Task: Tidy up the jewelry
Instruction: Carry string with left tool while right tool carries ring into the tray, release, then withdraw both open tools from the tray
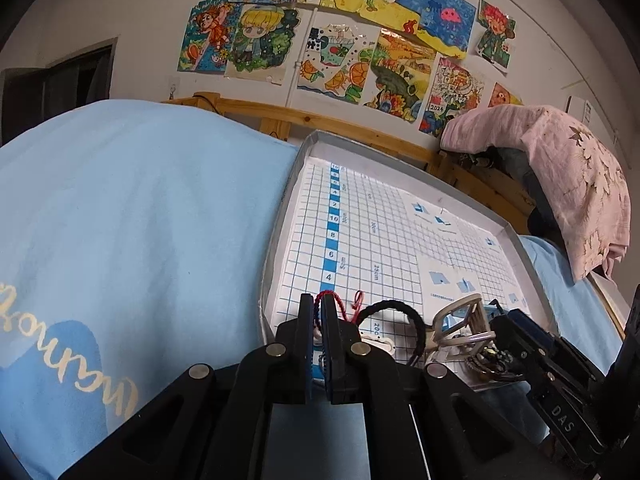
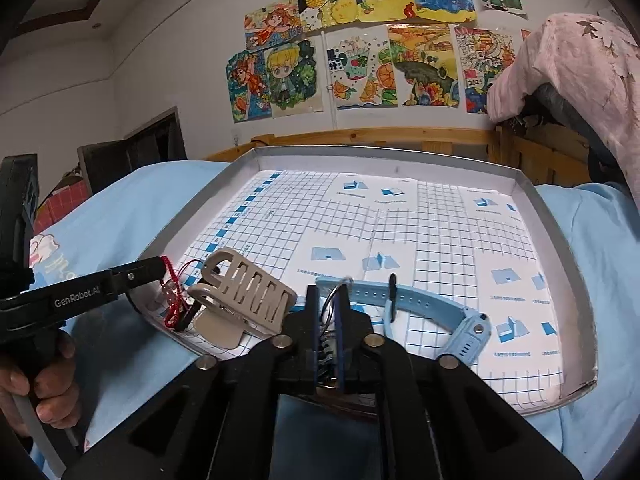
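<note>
Both grippers work at the near edge of a shallow grey tray (image 2: 560, 236) lined with blue-gridded paper. Left gripper (image 1: 317, 312) has its jaws nearly together, pinching a red braided cord bracelet (image 1: 320, 300); the right wrist view shows that cord (image 2: 171, 292) hanging in a loop from the fingertips at the tray's near left corner. Right gripper (image 2: 328, 308) is likewise almost closed, nipping a thin metal ring (image 2: 335, 300) between its blue pads, with what looks like a small chain bunched lower in the gap. Only the right view shows the light blue watch (image 2: 432, 308), lying flat with its strap running left to right and curving toward the camera, its case at the right end near the tray's front edge. That view also shows the beige claw hair clip (image 2: 244, 292) best, lying on its side with its slotted face up, long axis running from the near left corner toward the right gripper. The left view alone shows a black braided bracelet (image 1: 394, 312) arched just right of the left gripper's fingers, beside the clip (image 1: 460, 316). Under the tray lies a light blue bedsheet (image 1: 140, 220); behind it are a wooden bed frame (image 2: 360, 136), a pink blanket (image 2: 580, 64) and a white wall covered in children's drawings (image 1: 340, 40).
</note>
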Tool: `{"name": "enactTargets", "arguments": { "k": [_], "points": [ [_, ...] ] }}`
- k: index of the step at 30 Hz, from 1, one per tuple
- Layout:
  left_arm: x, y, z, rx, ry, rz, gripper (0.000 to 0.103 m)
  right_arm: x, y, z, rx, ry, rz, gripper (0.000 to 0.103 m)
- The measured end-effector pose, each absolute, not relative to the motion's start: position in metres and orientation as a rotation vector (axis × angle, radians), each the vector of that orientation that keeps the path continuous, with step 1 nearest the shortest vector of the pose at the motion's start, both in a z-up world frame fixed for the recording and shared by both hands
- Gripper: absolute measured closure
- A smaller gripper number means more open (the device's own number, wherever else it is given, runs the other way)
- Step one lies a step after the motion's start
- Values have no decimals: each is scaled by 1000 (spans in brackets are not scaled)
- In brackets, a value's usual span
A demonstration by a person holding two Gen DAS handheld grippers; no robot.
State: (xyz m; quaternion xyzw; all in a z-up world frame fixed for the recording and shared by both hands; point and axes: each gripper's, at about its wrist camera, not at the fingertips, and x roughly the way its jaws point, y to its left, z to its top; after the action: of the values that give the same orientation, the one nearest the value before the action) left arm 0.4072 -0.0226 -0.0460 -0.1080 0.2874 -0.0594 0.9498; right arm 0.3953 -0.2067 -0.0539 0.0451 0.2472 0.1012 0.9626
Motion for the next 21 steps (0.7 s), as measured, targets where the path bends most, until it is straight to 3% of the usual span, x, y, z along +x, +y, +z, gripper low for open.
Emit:
{"name": "enactTargets", "arguments": {
  "k": [2, 3, 8, 10, 13, 16, 21],
  "points": [
    [405, -24, -44, -212, 577, -120, 87, 394, -210, -52, 97, 491, 197, 69],
    [404, -25, -42, -205, 570, -115, 82, 393, -211, -50, 100, 482, 193, 68],
    [391, -30, -31, -173, 499, -89, 30, 384, -217, -44, 102, 448, 170, 68],
    [383, -32, -24, -158, 462, -83, 27, 380, -220, -39, 102, 430, 161, 68],
    [371, -32, -13, -159, 432, -68, 12, 372, -223, -31, 100, 396, 150, 65],
    [352, -28, 1, -187, 388, -44, 1, 359, -226, -19, 104, 353, 149, 49],
    [316, -21, 21, -220, 327, -11, 0, 330, -233, 9, 110, 286, 143, 33]
  ]
}}
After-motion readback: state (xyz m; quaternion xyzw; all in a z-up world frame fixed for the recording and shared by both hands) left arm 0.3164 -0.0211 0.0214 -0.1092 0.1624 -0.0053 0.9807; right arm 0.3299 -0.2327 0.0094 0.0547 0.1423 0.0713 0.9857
